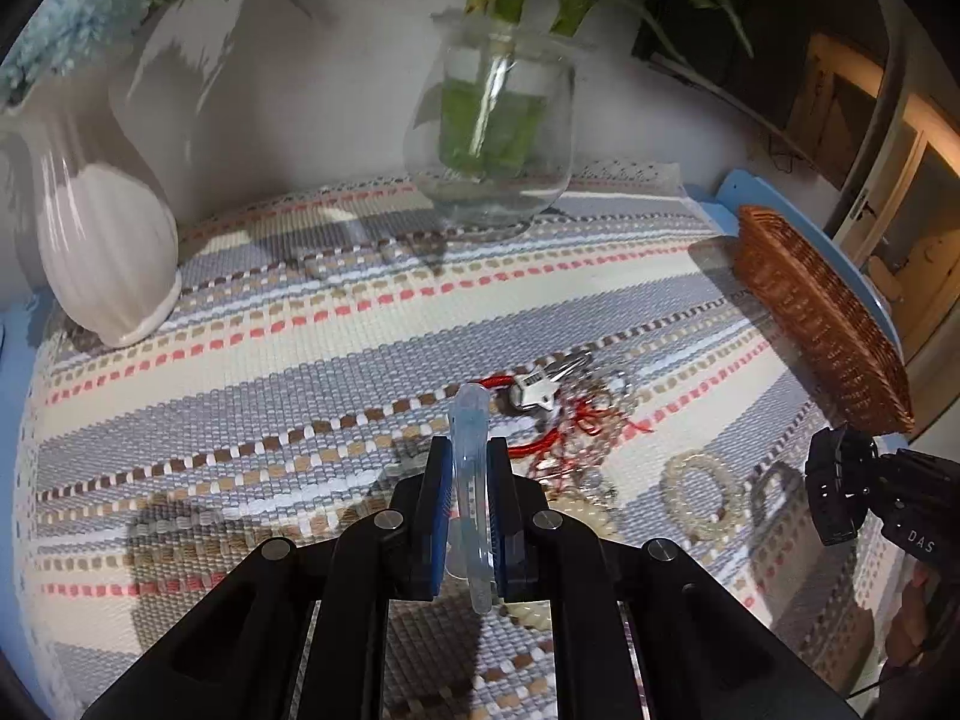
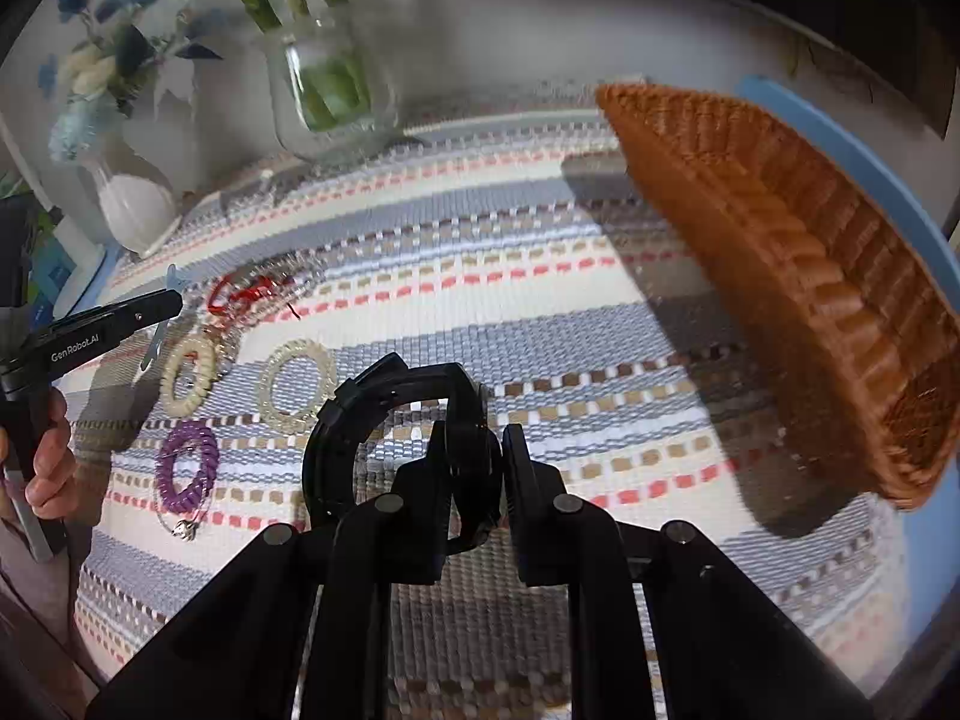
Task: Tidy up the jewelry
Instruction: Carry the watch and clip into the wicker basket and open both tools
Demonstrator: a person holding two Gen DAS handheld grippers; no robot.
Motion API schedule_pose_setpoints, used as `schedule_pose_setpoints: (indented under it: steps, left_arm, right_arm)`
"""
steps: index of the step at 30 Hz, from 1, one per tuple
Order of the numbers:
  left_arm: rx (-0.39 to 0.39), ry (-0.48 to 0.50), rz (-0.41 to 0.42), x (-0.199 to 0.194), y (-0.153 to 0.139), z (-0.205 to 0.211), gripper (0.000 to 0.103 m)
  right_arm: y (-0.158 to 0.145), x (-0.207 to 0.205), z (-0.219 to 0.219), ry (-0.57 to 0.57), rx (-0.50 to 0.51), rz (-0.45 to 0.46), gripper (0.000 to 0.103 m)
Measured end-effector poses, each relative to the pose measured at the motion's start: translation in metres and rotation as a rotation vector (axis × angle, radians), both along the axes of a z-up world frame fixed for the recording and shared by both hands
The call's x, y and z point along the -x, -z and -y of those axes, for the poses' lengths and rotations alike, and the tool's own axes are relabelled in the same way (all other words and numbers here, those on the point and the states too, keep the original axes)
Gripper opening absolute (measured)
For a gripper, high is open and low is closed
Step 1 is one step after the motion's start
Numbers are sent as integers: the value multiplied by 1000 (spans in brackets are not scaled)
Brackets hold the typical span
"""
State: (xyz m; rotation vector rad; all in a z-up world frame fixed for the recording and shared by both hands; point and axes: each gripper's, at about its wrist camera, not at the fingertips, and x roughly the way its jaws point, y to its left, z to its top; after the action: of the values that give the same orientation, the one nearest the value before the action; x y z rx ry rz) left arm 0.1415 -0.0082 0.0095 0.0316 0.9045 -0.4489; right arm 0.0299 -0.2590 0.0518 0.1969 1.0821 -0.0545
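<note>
The right gripper, clamped on a black watch, has the wicker basket ahead-right and nearer than the left gripper, which pinches a pale translucent bangle.

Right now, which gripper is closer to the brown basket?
Right. The right gripper, holding a black watch, hangs just beside the wicker basket. The left gripper, holding a pale bangle, sits over the jewelry pile, farther off.
</note>
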Motion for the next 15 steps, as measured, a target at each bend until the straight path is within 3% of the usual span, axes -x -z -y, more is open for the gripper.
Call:
schedule_pose_setpoints:
  steps: [5, 12, 15]
  left_arm:
    - [4, 60, 46, 18, -32, 27, 11]
    - [-18, 180, 133, 28, -78, 111, 11]
    - [12, 218, 113, 15, -87, 153, 11]
  right_arm:
    - [-31, 11, 14, -4, -14, 66, 18]
    - [-77, 21, 60, 51, 41, 162, 18]
    - [-89, 24, 91, 105, 61, 169, 18]
